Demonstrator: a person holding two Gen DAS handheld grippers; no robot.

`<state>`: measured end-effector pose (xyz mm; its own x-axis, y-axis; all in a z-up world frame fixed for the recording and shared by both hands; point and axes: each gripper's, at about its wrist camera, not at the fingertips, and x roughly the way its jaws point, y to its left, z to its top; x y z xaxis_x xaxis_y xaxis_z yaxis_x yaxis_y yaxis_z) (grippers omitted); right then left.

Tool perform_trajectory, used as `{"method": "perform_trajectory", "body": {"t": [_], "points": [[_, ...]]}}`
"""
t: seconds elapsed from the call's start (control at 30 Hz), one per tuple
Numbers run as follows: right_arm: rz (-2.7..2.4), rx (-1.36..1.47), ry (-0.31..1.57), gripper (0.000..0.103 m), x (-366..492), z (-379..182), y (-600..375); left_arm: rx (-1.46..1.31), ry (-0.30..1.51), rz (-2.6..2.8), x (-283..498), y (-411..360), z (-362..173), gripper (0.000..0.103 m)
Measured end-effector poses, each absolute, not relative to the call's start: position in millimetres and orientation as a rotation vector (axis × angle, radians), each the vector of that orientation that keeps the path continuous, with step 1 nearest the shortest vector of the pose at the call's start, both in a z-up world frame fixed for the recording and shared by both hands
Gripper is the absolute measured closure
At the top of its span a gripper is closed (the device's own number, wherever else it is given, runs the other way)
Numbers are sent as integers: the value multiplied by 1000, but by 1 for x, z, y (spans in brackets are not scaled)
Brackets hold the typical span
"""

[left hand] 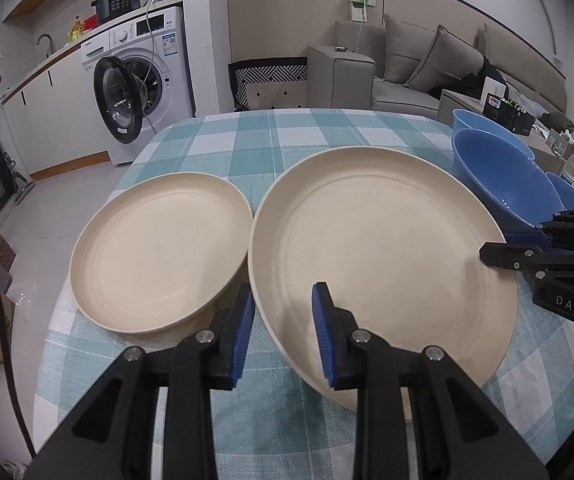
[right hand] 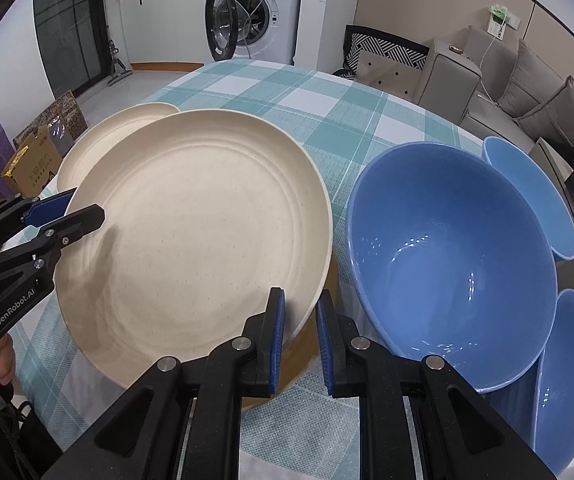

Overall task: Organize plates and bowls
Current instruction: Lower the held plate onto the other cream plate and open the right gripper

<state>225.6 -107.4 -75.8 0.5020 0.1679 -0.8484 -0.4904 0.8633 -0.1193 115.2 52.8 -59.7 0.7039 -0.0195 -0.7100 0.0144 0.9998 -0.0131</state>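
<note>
1. Both grippers pinch the same big cream plate [left hand: 379, 248]: left gripper [left hand: 283, 336] has its blue pads astride the near-left rim, right gripper [right hand: 301, 338] clamps the near-right rim, one finger over the lip, one outside it.
2. The plate is tilted, near edge raised off the checked tablecloth [left hand: 247, 136], and sits mid-table towards the near edge.
3. Likely step: put it on or next to the smaller cream plate [left hand: 159, 252], which lies just to its left, rims almost touching.
4. To do it well: keep both hands level with each other so the rim doesn't twist out of the pads. Move as one unit.
5. Tight on the right: the large blue bowl [right hand: 453, 256] sits just beside the plate's right rim, two more blue bowls [right hand: 531, 192] behind and near it.
6. Open room: far half of the table is bare cloth. The left table edge is close behind the small plate, so watch for overhang.
</note>
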Motion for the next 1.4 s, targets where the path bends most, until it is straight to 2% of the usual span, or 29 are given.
{"method": "perform_trajectory", "body": {"t": [1.4], "points": [[329, -472, 999, 83, 218, -103, -103, 79, 857, -17, 118, 33, -80, 74]]}}
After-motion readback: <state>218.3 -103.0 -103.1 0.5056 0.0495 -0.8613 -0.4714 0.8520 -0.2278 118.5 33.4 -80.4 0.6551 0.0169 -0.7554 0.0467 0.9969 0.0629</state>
